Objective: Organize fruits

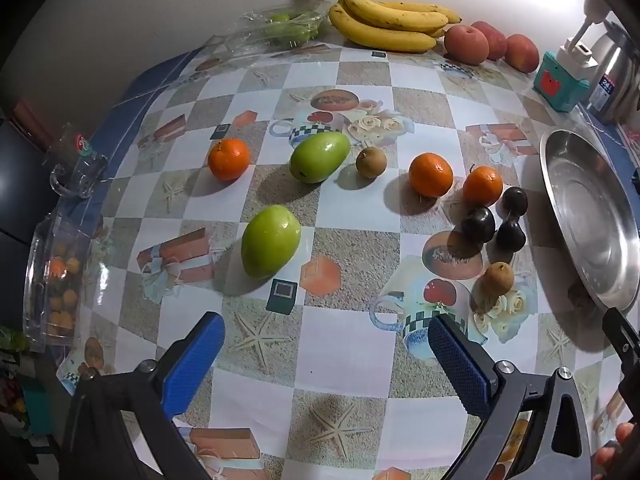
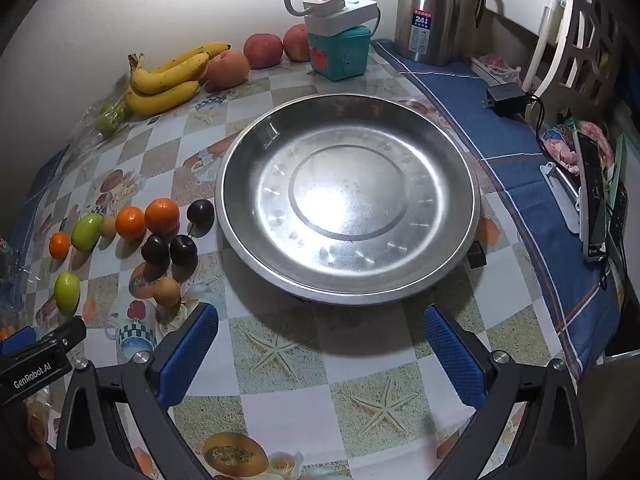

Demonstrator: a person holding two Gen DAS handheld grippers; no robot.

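- Left gripper (image 1: 326,344) spread wide, holding nothing; at its 11 o'clock a green mango (image 1: 271,242) lies long axis toward 1 o'clock, a second mango (image 1: 319,156) beyond.
- Oranges (image 1: 431,174), dark plums (image 1: 478,219) cluster at 1 o'clock, touching.
- Checkered tablecloth (image 1: 344,344); bananas (image 1: 384,20) by the wall.
- Right gripper (image 2: 322,338) agape, empty; steel tray (image 2: 460,256) at 12 o'clock, bare.

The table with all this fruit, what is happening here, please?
A person holds a gripper in each hand, sorting fruit. Nothing is picked up yet. The left gripper hovers with jaws open before the loose fruit: green mangoes, oranges, dark plums and small brown fruits. The right gripper, also open, faces the metal plate, which holds nothing. Bananas and apples lie by the wall.
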